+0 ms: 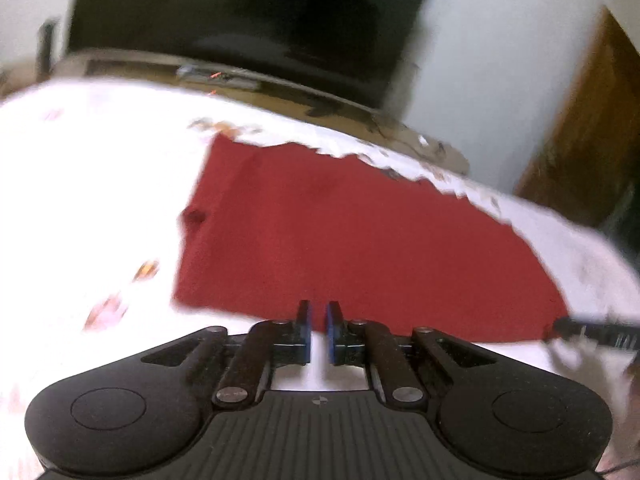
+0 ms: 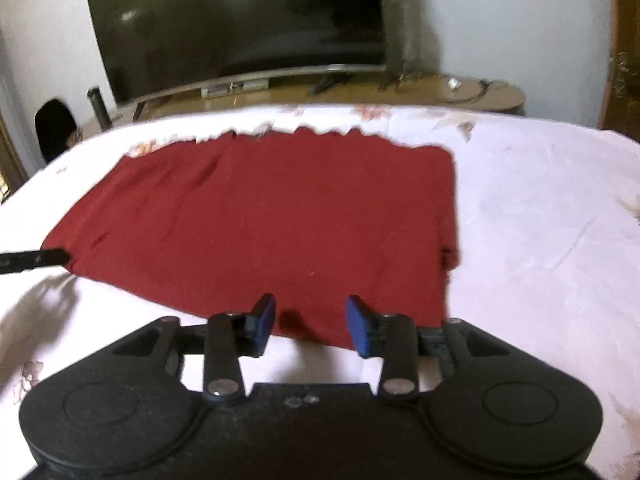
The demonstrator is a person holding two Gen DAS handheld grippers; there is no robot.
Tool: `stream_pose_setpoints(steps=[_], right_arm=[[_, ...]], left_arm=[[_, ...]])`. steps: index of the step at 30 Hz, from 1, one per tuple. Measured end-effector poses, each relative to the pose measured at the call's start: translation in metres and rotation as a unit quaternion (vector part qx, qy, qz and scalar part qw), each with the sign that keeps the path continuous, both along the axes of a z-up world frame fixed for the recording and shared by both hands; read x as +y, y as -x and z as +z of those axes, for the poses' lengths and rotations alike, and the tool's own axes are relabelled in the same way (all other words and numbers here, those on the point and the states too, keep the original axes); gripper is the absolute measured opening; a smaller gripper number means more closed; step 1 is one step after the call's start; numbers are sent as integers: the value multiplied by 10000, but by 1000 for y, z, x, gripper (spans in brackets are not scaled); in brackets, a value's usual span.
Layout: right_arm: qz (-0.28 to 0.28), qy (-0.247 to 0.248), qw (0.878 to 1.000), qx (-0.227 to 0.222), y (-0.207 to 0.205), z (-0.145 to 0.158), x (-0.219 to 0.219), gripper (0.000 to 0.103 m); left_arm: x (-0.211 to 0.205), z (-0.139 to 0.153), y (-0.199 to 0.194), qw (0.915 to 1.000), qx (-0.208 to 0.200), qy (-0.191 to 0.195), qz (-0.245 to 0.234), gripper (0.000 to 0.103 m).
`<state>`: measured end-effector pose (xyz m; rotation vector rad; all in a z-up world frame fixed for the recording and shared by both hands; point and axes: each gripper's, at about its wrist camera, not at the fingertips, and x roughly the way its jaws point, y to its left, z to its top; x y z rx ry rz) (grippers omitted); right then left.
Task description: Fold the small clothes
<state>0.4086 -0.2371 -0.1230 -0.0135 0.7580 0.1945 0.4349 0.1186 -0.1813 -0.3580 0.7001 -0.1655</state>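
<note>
A red garment [image 2: 256,224] is lying flat on the white bedsheet [image 2: 540,216]. The left gripper [image 1: 319,320] is hovering at its near edge, jaws slightly parted and empty; the right gripper [image 2: 310,316] is straddling that hem, jaws spread. Bare sheet is flanking both sides.

Both wrist views low and close over the bed [image 1: 80,200], angled down along the tongs, facing the television [image 2: 240,28] and wall. Shared: the red garment [image 1: 340,240], white sheet, television stand.
</note>
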Motion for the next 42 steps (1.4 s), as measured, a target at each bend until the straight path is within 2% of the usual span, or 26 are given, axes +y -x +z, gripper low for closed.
stream_pose_setpoints(steps=[1, 2, 4, 6, 7, 11, 15, 17, 19, 21, 23, 24, 25, 26, 27, 30, 31, 33, 35, 38, 41, 42], right_arm=[[-39, -26, 10000, 20, 4, 1, -2, 40], [-59, -86, 9999, 39, 5, 1, -5, 40], [-106, -221, 9997, 99, 7, -1, -8, 40], [-110, -267, 9995, 150, 7, -2, -5, 40], [-94, -281, 9994, 151, 7, -3, -3, 40], [39, -349, 9993, 114, 5, -2, 11, 40], [183, -384, 9991, 70, -1, 2, 24, 40], [236, -402, 9989, 37, -4, 4, 28, 40], [265, -456, 9986, 8, -7, 6, 32, 40], [279, -505, 9983, 4, -13, 5, 35, 40], [264, -544, 9982, 21, -21, 3, 39, 40], [247, -577, 9980, 28, -25, 2, 41, 40], [224, -625, 9978, 30, -30, 2, 42, 40], [188, -673, 9976, 26, -33, 1, 44, 40], [150, -726, 9972, 31, -37, 1, 45, 40], [70, -833, 9965, 29, -49, 1, 48, 37], [63, -839, 9964, 43, -54, 0, 51, 35], [81, -854, 9963, 93, -64, -2, 57, 18], [127, -820, 9965, 135, -75, -4, 64, 12], [263, -797, 9965, 65, -90, -3, 77, 11], [501, -700, 9963, 15, -103, -6, 94, 11], [541, -649, 9964, 83, -109, -11, 98, 8]], left_arm=[[11, -5, 5, 9993, 94, 278, 223, 55], [22, -13, 7, 9968, 176, 586, 512, 78], [40, -26, 13, 9857, 85, 1417, 910, 78], [50, -34, 12, 9730, 81, 1971, 1202, 78], [52, -37, 9, 9685, 84, 2122, 1304, 78], [51, -42, -6, 9618, 98, 2297, 1484, 77], [51, -45, -8, 9491, 117, 2645, 1709, 77], [49, -44, -4, 9468, 142, 2676, 1782, 71], [46, -46, -10, 9493, 151, 2573, 1798, 67], [53, -50, -21, 9403, 160, 2808, 1916, 60], [57, -57, -32, 9329, 177, 2983, 2010, 42], [59, -61, -35, 9326, 175, 2975, 2035, 36], [60, -65, -37, 9322, 179, 2971, 2061, 22], [62, -70, -38, 9301, 196, 3006, 2100, 13], [63, -74, -37, 9287, 153, 3056, 2094, 13], [61, -73, -38, 9344, 28, 2960, 1981, 12], [61, -73, -36, 9318, -55, 3030, 1998, 9], [62, -71, -32, 9305, -200, 3036, 2041, 9], [61, -66, -30, 9313, -357, 3019, 2005, 8], [62, -64, -30, 9352, -418, 2948, 1919, 8], [66, -72, -35, 9349, -289, 2954, 1944, 8], [64, -72, -36, 9344, -306, 2973, 1938, 8]])
